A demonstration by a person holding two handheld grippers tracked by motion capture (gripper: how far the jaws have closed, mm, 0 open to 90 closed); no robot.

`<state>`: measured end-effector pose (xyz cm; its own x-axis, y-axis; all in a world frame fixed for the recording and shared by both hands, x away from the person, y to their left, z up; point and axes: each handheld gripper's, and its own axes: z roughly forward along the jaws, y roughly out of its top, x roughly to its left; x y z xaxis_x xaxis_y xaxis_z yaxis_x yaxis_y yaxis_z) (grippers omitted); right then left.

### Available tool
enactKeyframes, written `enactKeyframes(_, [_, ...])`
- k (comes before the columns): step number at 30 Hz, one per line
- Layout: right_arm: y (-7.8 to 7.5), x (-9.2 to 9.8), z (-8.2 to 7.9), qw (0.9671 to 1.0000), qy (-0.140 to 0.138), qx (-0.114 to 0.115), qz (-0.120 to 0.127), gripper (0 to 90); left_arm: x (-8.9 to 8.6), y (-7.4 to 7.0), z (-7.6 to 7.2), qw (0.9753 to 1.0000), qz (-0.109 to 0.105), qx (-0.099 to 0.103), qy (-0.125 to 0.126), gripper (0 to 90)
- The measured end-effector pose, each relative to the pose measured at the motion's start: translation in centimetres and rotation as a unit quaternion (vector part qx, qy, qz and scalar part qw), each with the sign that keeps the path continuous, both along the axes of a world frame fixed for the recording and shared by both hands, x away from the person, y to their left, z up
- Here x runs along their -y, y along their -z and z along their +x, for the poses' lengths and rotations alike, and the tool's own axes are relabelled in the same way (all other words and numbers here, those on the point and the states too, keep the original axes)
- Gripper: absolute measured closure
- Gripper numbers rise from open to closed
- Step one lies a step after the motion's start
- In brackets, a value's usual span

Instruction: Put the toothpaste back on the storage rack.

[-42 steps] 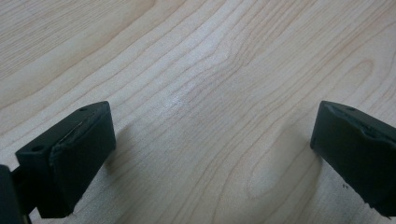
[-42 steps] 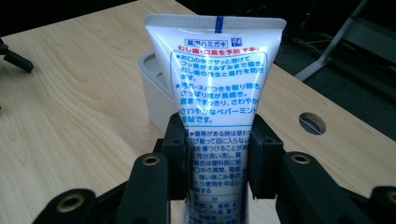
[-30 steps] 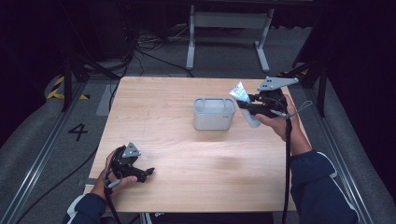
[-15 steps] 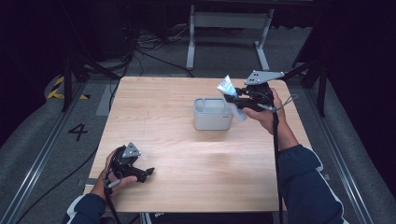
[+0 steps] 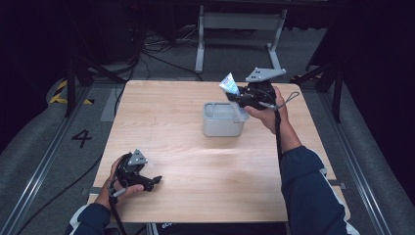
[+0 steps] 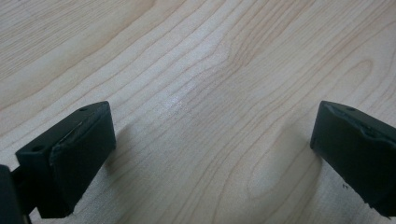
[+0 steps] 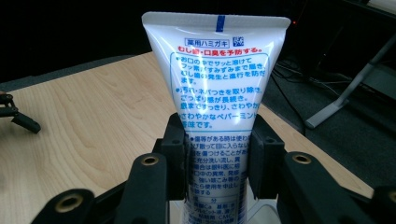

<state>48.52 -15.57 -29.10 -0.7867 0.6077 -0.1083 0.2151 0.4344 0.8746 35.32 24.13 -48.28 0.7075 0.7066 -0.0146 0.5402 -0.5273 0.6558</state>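
White tube (image 7: pixel 217 88), one grey bin (image 5: pixel 222 119), two grippers

Tube (image 5: pixel 229 82) in right tongs (image 5: pixel 235 99) — above bin (image 5: pixel 222 126)

bright table (image 5: pixel 195 147), dark surroundings, soft shadows, sharp focus.

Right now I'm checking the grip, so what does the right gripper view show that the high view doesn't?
Right gripper view: blue and red print on the tube, clamped between the right gripper jaws. High view: the grey container below the tube, the person's sleeves, and the left gripper low near the table's front edge. Both: tube, right gripper, wooden table.
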Motion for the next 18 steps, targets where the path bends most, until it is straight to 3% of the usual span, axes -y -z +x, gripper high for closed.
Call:
enactKeyframes(8, [0.7,-1.2,1.3,1.0000,0.001,-0.006,-0.006,65.4,0.0,0.0,0.0,1.0000,-0.001,0.000,-0.001,0.4])
enactKeyframes(18, [1.5,-1.8,2.7,0.9998,0.007,-0.013,0.010,65.2,0.0,0.1,0.0,1.0000,-0.003,0.003,-0.002,0.4])
